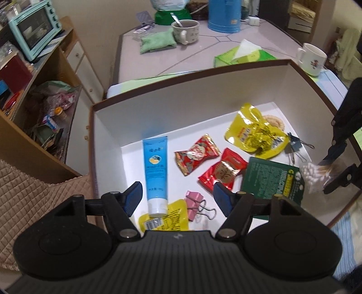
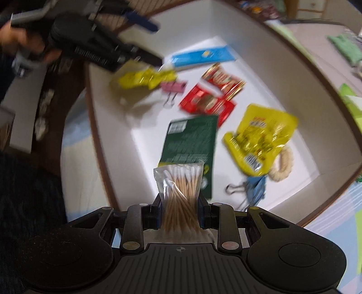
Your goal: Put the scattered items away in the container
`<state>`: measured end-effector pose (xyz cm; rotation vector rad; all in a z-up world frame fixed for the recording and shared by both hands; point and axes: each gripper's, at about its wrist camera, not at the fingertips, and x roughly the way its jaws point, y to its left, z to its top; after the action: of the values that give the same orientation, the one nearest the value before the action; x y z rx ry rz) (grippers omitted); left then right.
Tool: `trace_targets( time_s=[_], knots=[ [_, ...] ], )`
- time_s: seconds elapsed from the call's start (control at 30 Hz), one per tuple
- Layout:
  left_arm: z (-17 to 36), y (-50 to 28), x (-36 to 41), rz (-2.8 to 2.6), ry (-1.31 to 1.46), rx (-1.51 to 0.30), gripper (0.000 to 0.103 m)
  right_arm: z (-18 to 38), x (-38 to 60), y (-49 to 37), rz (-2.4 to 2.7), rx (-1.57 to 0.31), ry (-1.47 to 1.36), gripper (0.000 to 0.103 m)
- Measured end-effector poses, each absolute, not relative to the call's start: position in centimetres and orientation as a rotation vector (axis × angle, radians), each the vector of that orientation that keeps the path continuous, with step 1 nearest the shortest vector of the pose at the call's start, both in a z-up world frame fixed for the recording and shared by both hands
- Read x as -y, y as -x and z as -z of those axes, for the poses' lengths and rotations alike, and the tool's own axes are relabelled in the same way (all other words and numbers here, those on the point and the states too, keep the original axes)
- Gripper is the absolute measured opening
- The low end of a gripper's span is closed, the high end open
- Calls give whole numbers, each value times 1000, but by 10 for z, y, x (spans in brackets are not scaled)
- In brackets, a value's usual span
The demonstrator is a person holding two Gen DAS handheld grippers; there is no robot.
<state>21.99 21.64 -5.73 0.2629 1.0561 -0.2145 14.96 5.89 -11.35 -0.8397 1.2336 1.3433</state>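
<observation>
Looks like someone's lived-in home, dining or kitchen corner. There's a mint toaster oven point(image 1: 36, 27) on a cluttered wooden shelf unit point(image 1: 38, 108), a mug with a spoon point(image 1: 186, 30), a blue kettle point(image 1: 224, 14) and a tissue pack point(image 1: 245, 55) toward the table's point(image 1: 158, 58) far edge, plus a quilted cushion point(image 1: 34, 199) at the left

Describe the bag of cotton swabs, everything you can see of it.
The bag of cotton swabs is a small clear plastic pouch packed with wooden-looking sticks tipped in white cotton. The right gripper is shut on its middle, pinching the bundle so both ends fan out. It is held in the air above the near edge of the white box, over the dark green packet, touching only the fingers. The left wrist view shows it too.
</observation>
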Motion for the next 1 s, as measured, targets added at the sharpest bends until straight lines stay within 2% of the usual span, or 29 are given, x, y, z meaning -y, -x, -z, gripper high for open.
trace_targets(
  time_s=[0.07, 0.13, 0.17, 0.53, 1.0],
  knots=[
    [57, -218, -213, 232, -275, -1055, 66, 115, -60, -146, -1341, -1236, 887, 28],
    [55, -216, -211, 244, -281, -1051, 66, 115, -60, -141, -1331, -1223, 936, 68],
    [55, -215, -211, 249, -282, -1050, 66, 113, -59, -140, -1314, -1187, 956, 95],
    [49, -199, -208, 285, -342, -1051, 67, 94, -46, -135, -1277, -1185, 939, 94],
    [36, -183, -204, 243, -384, -1026, 75, 75, -42, -128, -1211, -1147, 828, 95]
  ],
)
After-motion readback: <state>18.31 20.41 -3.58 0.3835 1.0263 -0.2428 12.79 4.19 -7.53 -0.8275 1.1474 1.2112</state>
